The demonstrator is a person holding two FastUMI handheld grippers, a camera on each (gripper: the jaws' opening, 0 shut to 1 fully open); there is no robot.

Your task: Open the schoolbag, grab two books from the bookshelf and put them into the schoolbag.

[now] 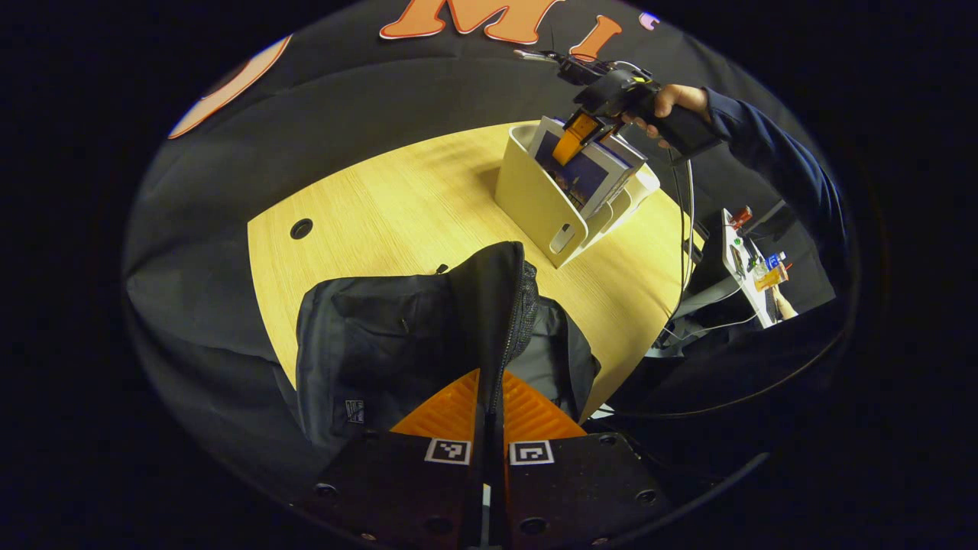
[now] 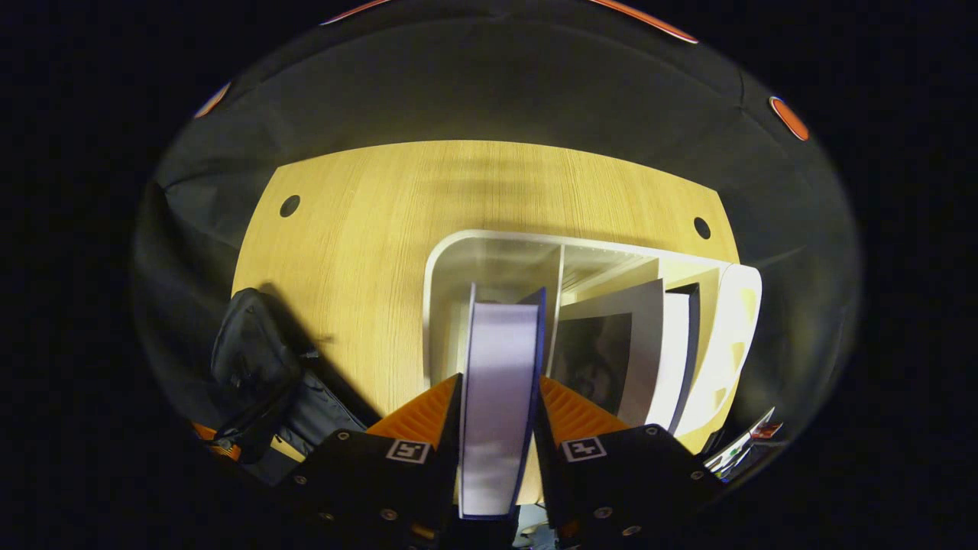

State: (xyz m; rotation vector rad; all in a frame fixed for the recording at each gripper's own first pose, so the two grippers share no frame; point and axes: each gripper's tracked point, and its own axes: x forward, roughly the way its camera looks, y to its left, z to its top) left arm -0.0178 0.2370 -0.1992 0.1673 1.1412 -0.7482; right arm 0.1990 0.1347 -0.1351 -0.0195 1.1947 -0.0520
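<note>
One book (image 2: pixel 498 382) is pinched by the right claw (image 2: pixel 498 428); lift straight while the left claw (image 1: pixel 489 416) clamps the schoolbag (image 1: pixel 428 336) flap.

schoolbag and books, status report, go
Left gripper shut on black fabric schoolbag edge. Right gripper shut on blue-covered book in white plastic bookshelf. Nothing in the way.

Dark blue long sleeve (image 1: pixel 772 153) over the arm. Black gripper bodies, each with square black-and-white markers (image 1: pixel 448 451) and round screw heads (image 1: pixel 646 496). Thin dark cable (image 1: pixel 682 229) trailing below.
</note>
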